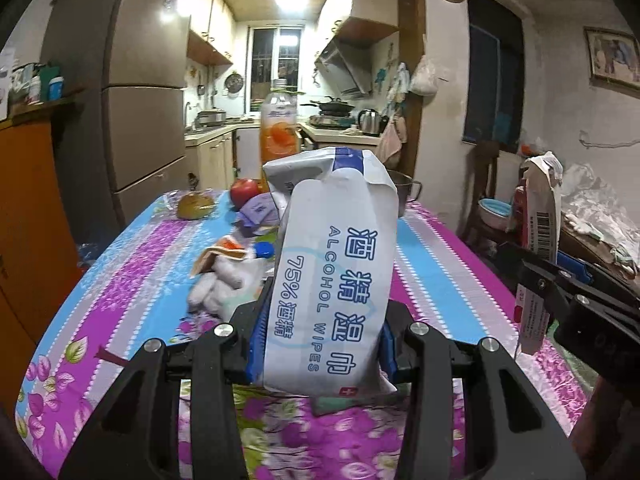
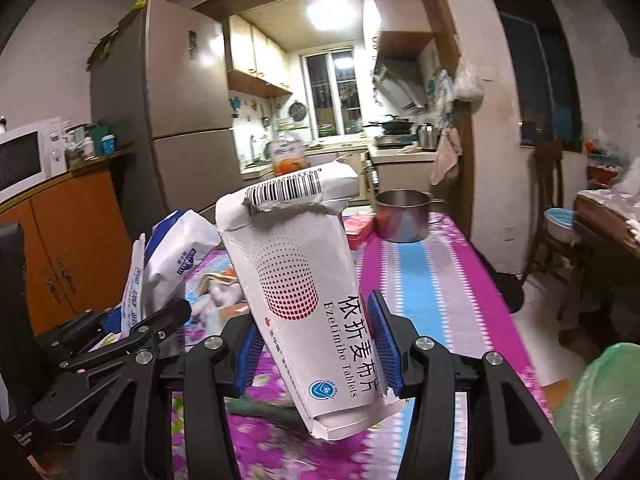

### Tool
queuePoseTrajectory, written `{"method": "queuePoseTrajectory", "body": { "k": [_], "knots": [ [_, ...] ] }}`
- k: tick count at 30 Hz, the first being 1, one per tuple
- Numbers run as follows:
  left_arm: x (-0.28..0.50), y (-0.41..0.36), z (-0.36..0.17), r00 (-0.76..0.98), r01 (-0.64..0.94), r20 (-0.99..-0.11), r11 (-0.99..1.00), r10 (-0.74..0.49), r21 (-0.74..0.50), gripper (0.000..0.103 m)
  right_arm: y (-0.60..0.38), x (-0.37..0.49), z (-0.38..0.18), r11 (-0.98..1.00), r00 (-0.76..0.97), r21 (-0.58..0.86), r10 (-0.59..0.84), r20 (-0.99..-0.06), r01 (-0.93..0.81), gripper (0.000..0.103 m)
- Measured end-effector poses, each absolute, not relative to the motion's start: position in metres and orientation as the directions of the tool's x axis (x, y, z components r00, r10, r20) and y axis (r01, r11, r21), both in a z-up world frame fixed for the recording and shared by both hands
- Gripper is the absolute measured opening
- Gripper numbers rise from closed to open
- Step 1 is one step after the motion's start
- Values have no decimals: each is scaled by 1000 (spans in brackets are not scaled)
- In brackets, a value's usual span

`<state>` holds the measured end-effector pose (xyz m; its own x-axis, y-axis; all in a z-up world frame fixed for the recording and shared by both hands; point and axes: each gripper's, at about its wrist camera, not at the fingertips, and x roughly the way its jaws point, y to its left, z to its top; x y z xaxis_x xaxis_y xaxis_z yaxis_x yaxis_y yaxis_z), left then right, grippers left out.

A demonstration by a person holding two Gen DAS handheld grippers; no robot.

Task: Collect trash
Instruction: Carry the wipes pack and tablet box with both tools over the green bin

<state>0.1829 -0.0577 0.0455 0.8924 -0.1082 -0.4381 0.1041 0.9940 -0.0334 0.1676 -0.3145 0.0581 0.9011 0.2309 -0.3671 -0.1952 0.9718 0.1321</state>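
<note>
Your left gripper is clamping the wipes pack upright between its jaws; your right gripper is pinching the tablet box, tilted, above the worktop

The wipes pack (white, blue print, "Alcohol Wipes") stands upright above the near table edge, its top crumpled. The tablet box, white with a red dot pattern, tilts left, its torn top flap folded over.
</note>
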Motion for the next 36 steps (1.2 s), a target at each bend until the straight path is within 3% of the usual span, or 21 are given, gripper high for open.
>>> {"method": "queuePoseTrajectory", "body": {
  "k": [36],
  "knots": [
    [177,-304,54,798,463,-453,885,-398,38,42,-612,62,57,970,907,90,-174,-384,224,51]
  ]
}}
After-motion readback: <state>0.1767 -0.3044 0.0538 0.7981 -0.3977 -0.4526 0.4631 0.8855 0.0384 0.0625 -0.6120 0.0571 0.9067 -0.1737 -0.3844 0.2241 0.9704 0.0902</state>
